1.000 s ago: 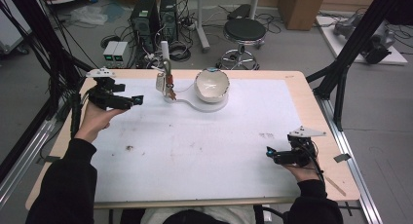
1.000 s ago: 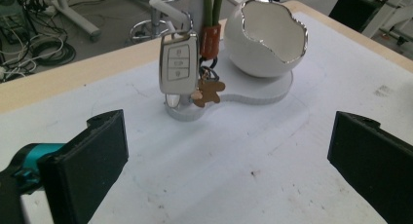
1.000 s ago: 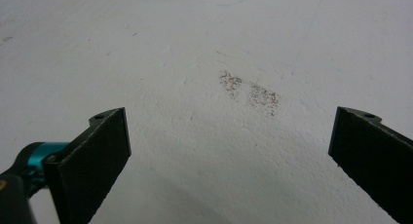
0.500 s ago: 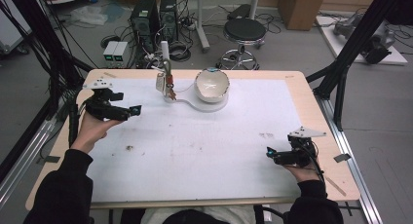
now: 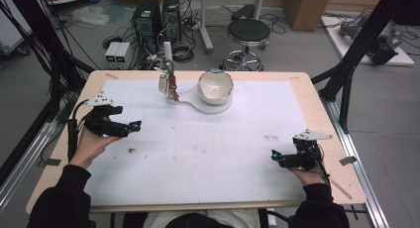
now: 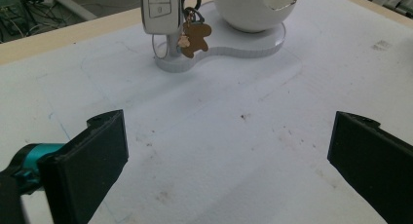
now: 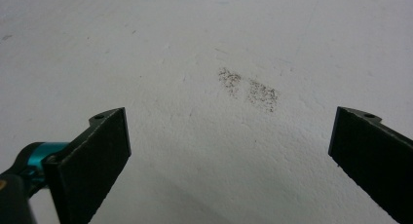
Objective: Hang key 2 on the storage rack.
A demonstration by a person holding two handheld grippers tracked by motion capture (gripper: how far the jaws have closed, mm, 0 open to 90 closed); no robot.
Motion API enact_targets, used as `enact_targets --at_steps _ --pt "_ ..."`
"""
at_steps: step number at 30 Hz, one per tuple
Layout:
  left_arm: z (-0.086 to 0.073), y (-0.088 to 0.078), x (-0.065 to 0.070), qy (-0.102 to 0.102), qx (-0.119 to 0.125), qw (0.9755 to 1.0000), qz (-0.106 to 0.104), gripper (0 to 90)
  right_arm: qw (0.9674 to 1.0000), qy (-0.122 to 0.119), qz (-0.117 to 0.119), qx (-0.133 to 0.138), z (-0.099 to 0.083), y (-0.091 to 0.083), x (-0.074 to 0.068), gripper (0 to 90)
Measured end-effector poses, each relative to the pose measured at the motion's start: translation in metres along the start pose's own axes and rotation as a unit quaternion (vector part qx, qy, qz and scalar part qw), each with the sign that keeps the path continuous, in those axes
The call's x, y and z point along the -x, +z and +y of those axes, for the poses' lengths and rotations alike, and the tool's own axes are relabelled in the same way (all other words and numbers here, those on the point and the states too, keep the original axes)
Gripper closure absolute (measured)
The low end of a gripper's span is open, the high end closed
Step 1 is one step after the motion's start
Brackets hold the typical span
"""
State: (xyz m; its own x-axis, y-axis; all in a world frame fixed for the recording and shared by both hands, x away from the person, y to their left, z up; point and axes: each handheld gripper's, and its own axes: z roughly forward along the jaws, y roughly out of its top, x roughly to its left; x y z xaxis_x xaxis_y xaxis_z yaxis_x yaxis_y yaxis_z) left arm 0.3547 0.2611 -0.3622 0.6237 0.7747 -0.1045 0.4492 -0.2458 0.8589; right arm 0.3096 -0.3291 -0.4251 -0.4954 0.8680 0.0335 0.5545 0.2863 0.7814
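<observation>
You get even, bright overhead light on the white table (image 5: 208, 153), with soft shadows only. The high view is coarse and slightly soft. In your left gripper view the bowl's (image 6: 255, 7) rim glares and the near jaws blur; the right gripper view darkens toward its bottom edge.

1. A wooden table (image 5: 317, 96) with a white mat (image 5: 208, 148) covering most of its top sits at the centre of the frame.
2. Grey floor (image 5: 44, 74) surrounds it.
3. Beyond the far edge, upper middle: a round black stool (image 5: 250, 29), two black computer towers (image 5: 157, 17) and tangled cables (image 5: 185, 49).
4. Black frame struts (image 5: 364, 39) cross the upper right and the upper left.
5. A cardboard box (image 5: 302, 7) stands at the top right.
</observation>
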Motion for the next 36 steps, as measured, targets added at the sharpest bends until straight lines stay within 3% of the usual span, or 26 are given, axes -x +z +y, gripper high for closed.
enact_targets --at_steps 8,11,20,27,30,36 --pt "-0.018 -0.005 -0.001 -0.006 -0.019 0.9998 0.007 1.6 1.0 -0.001 0.001 -0.002 0.0 0.0 -0.001 0.6" --pt "-0.026 -0.009 0.002 -0.009 -0.01 0.9998 0.012 1.7 1.0 -0.003 0.0 -0.001 0.0 0.0 -0.001 0.6" --pt "-0.055 -0.016 0.003 -0.02 -0.018 0.9993 0.025 1.7 1.0 -0.004 0.001 -0.005 -0.001 0.001 -0.002 0.6" --pt "-0.083 -0.023 0.003 -0.033 -0.043 0.9977 0.041 1.7 1.0 -0.003 0.002 -0.008 -0.001 0.002 -0.002 0.6" --pt "-0.089 -0.028 0.004 -0.035 -0.053 0.9969 0.047 1.7 0.9999 -0.006 0.003 -0.008 -0.001 0.004 -0.001 0.6" --pt "-0.097 -0.035 0.005 -0.044 -0.051 0.9966 0.048 1.7 0.9999 -0.007 0.004 -0.01 -0.001 0.005 -0.002 0.6"
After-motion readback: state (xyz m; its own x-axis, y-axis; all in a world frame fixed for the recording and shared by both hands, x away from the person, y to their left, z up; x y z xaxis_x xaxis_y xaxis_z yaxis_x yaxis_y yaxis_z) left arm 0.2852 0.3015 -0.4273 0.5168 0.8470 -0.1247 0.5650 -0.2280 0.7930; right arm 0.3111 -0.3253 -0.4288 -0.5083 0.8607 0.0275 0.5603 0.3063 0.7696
